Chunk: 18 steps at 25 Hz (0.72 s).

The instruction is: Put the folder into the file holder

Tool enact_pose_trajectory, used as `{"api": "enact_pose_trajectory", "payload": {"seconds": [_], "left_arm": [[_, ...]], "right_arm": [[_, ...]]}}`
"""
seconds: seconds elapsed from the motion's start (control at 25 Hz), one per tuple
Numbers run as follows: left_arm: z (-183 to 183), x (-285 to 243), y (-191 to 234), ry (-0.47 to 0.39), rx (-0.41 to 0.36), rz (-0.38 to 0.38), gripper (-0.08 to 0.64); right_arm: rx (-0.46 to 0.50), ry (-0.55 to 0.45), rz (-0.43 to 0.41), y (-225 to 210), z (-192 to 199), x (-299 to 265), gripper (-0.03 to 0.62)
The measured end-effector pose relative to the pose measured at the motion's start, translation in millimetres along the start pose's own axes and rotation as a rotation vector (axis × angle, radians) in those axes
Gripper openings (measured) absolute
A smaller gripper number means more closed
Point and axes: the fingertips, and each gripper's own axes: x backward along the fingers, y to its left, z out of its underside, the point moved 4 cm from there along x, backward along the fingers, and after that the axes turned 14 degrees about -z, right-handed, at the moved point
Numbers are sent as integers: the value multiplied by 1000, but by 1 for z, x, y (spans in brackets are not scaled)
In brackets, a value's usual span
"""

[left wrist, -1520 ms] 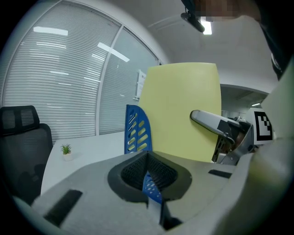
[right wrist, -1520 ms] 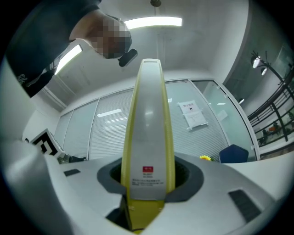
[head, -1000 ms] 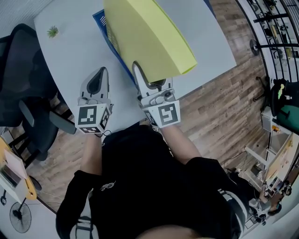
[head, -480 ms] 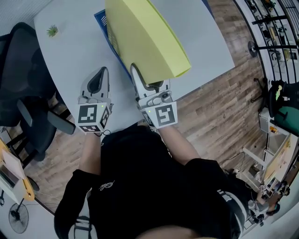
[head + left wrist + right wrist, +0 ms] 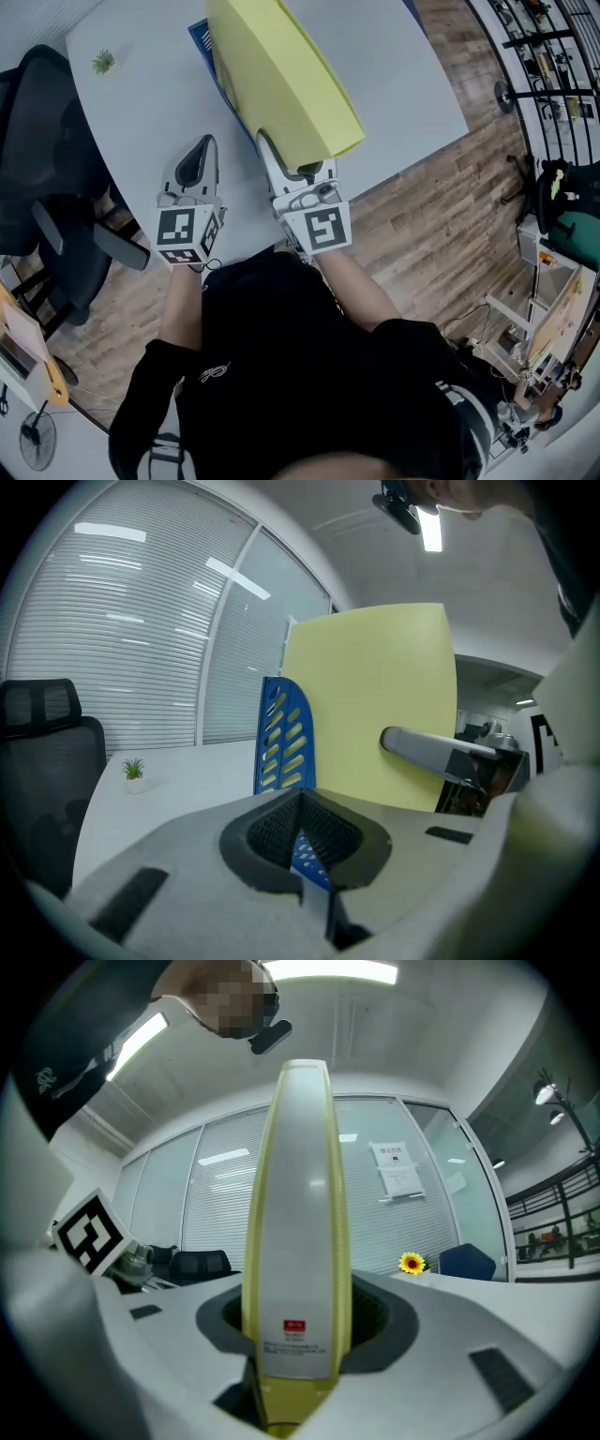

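A tall yellow folder [image 5: 281, 75] stands on end in the air, its spine [image 5: 295, 1222] between the jaws of my right gripper [image 5: 284, 153]. Those jaws are opening, though the pads still hold the folder's lower end. Just left of the folder, and partly hidden by it, a blue slotted file holder [image 5: 201, 39] stands on the white table [image 5: 141, 112]. In the left gripper view the file holder [image 5: 286, 738] is straight ahead with the folder [image 5: 375, 696] at its right. My left gripper [image 5: 199, 145] hovers over the table's near edge, shut and empty.
A small potted plant [image 5: 104, 63] sits at the table's far left. A black office chair [image 5: 47, 159] stands left of the table. Wooden floor [image 5: 441, 206] lies to the right. A sunflower ornament [image 5: 411, 1262] shows on the table in the right gripper view.
The right gripper and the yellow folder have shifted a little left and away, closer to the blue file holder. The left gripper has stayed put.
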Motion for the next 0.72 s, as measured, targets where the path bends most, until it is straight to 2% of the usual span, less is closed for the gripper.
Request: {"api": "enact_pose_trajectory", "payload": {"seconds": [0.72], "left_arm": [[6, -1, -2, 11, 4, 4, -2]], "right_arm": [[24, 111, -11, 2, 14, -1, 198]]}}
